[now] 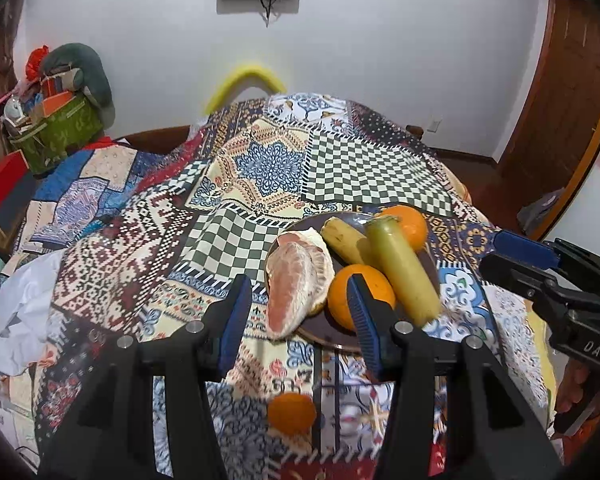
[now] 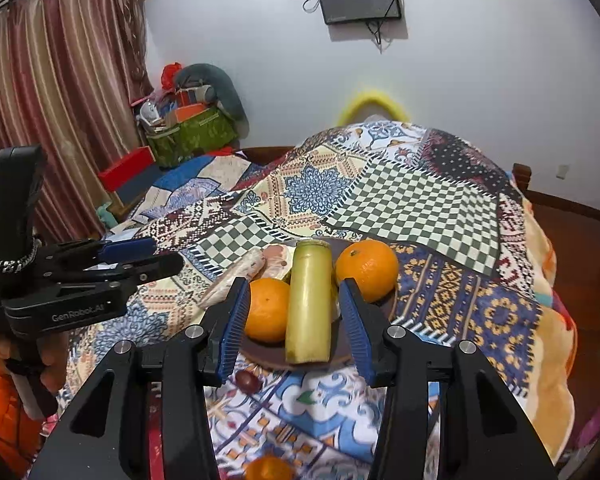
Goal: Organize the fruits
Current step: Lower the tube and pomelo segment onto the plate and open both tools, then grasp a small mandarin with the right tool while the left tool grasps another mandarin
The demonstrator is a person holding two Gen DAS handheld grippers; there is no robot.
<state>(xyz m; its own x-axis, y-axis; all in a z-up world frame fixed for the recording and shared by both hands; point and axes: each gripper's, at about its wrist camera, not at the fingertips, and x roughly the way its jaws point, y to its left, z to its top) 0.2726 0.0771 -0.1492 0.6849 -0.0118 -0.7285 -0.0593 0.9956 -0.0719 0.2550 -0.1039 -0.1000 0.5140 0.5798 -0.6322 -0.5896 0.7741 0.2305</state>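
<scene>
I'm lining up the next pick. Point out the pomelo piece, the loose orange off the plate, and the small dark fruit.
pomelo piece (image 1: 290, 280), left wrist view, on its pink flesh.
loose orange (image 1: 292, 413), left wrist view, middle of its peel.
small dark fruit (image 2: 247, 381), right wrist view, its centre, just below the plate rim.

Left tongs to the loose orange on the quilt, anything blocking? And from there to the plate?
Nothing visible. The loose orange lies alone on the quilt, below the open left tongs. The plate sits just beyond; its near rim is bare, though pomelo and orange crowd behind it.
</scene>
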